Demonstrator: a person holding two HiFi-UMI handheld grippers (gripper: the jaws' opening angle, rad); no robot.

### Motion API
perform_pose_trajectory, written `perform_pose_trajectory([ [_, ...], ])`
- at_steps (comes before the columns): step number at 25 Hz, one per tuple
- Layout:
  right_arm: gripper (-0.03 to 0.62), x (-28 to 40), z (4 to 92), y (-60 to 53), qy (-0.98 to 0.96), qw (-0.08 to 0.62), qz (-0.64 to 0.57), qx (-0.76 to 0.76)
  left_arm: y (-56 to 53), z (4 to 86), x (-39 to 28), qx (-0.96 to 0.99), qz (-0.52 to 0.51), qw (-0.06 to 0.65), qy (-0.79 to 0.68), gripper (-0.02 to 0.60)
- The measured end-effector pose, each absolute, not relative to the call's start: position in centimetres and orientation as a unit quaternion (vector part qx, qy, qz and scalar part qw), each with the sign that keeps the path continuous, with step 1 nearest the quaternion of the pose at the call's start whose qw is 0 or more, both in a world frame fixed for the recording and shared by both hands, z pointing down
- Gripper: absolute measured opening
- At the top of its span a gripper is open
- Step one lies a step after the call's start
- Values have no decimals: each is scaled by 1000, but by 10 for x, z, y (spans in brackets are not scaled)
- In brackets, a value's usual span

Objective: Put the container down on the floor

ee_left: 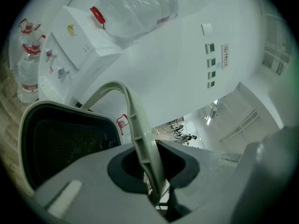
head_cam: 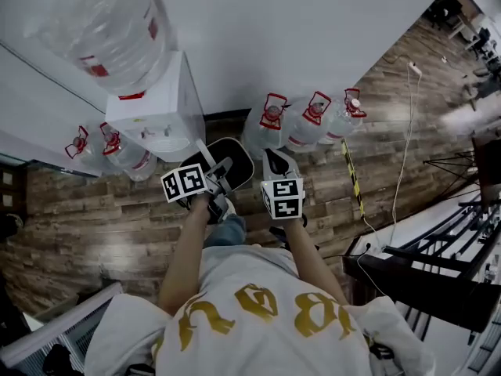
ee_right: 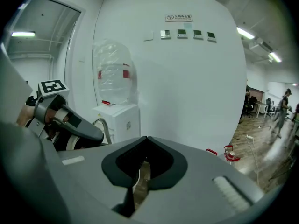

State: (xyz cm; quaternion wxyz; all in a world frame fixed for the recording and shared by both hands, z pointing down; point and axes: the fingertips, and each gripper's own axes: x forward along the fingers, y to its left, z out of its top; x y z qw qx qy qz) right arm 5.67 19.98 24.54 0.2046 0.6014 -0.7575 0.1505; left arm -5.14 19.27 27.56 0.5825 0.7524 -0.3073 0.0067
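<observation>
I'm holding the black bin point(ee_left: 65, 146) in front of the water dispenser point(head_cam: 153, 108), apparently clear of the wooden floor point(head_cam: 102, 210). The left gripper point(ee_left: 152, 171) fingers are clamping its pale bail handle point(ee_left: 139, 134) to carry the weight. The right gripper point(ee_right: 140, 171) fingers are sitting together, empty, alongside.

Large gold letters on the person's white fabric shirt point(head_cam: 266, 276), at 6 o'clock in the head view, appear inverted; one resembles "B". Print on the small white rectangular wall placard point(ee_right: 178, 17), at 12 o'clock in the right gripper view, is illegible.
</observation>
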Motion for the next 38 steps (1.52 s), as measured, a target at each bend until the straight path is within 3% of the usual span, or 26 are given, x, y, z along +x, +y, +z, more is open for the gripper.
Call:
perform_pose_trajectory([
  [15, 28, 46, 268, 95, -742, 244, 161, 604, 87, 297, -23, 771, 51, 587, -242, 40],
  [38, 28, 55, 283, 41, -761, 219, 184, 582, 32, 311, -26, 758, 41, 591, -274, 40],
])
